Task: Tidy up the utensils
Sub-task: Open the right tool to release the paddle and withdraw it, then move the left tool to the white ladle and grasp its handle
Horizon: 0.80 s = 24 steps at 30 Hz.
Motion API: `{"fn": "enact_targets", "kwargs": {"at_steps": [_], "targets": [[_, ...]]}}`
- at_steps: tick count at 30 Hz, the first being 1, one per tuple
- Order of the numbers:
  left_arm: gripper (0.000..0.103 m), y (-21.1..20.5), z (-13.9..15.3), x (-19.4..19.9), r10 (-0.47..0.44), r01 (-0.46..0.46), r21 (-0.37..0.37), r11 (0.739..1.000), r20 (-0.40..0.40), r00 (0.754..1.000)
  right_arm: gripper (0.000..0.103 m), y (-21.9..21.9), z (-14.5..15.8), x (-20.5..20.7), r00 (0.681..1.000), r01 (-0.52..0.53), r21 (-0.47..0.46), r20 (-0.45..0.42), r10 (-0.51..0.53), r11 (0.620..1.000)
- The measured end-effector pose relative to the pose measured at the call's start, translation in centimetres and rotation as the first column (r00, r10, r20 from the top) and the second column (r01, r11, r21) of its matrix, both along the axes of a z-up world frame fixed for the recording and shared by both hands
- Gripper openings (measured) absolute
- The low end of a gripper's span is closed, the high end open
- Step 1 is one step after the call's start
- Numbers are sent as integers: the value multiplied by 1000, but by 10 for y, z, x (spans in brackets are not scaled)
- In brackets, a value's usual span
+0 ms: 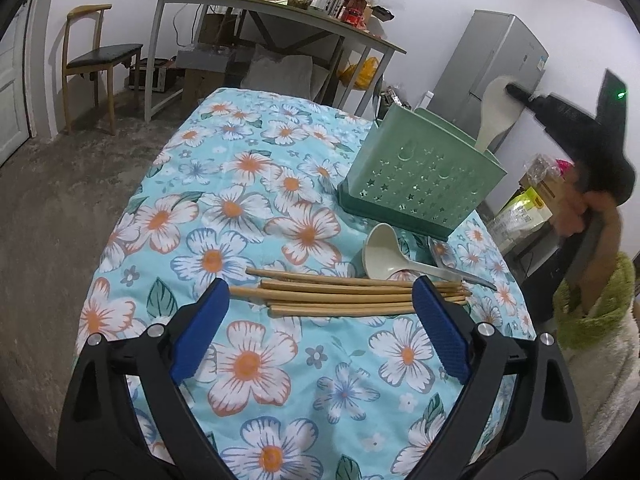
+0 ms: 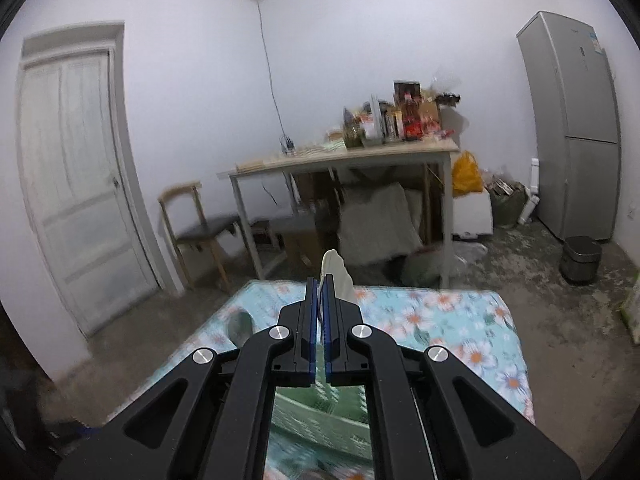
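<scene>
A green perforated utensil holder [image 1: 420,176] stands at the right of the flowered table [image 1: 248,208]. My right gripper [image 1: 516,92] is shut on a cream rice paddle [image 1: 496,108] whose handle end is down in the holder. In the right wrist view the gripper [image 2: 320,292] is shut on the paddle [image 2: 340,276], with the holder [image 2: 320,412] below. My left gripper [image 1: 320,300] is open and empty, its jaws either side of a bundle of wooden chopsticks [image 1: 344,292]. A cream ladle [image 1: 388,254] and a metal spoon [image 1: 448,254] lie behind the chopsticks.
A cluttered desk [image 1: 280,4] and a chair [image 1: 96,60] stand beyond the table. A grey fridge [image 1: 496,68] stands at the right, with bags and boxes [image 1: 532,200] beside it. A door [image 2: 76,192] is on the left wall.
</scene>
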<state>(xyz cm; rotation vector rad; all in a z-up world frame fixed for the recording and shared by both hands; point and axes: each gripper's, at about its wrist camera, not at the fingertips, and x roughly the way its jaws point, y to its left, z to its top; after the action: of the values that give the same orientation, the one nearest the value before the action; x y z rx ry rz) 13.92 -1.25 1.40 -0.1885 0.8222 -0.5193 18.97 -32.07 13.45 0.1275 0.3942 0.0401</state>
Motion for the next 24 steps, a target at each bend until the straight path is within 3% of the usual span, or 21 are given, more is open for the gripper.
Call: {"fn": "enact_targets", "kwargs": {"at_steps": [5, 9, 10, 18, 24], "targets": [[91, -6, -7, 4, -10, 11, 33, 999, -21, 1000, 6, 2, -15, -2, 999, 9, -46, -53, -12, 999], [91, -11, -9, 5, -18, 19, 61, 998, -26, 1000, 40, 1, -6, -21, 1000, 24, -54, -13, -24, 998], [91, -11, -8, 5, -19, 20, 65, 998, -25, 1000, 42, -1, -2, -25, 1000, 26, -49, 0, -26, 998], [91, -10, -5, 6, -15, 17, 61, 998, -33, 999, 47, -10, 13, -78, 997, 53, 36, 46, -54, 998], [91, -6, -5, 10, -8, 9, 29, 1000, -49, 999, 53, -9, -19, -121, 997, 71, 131, -25, -68, 989]]}}
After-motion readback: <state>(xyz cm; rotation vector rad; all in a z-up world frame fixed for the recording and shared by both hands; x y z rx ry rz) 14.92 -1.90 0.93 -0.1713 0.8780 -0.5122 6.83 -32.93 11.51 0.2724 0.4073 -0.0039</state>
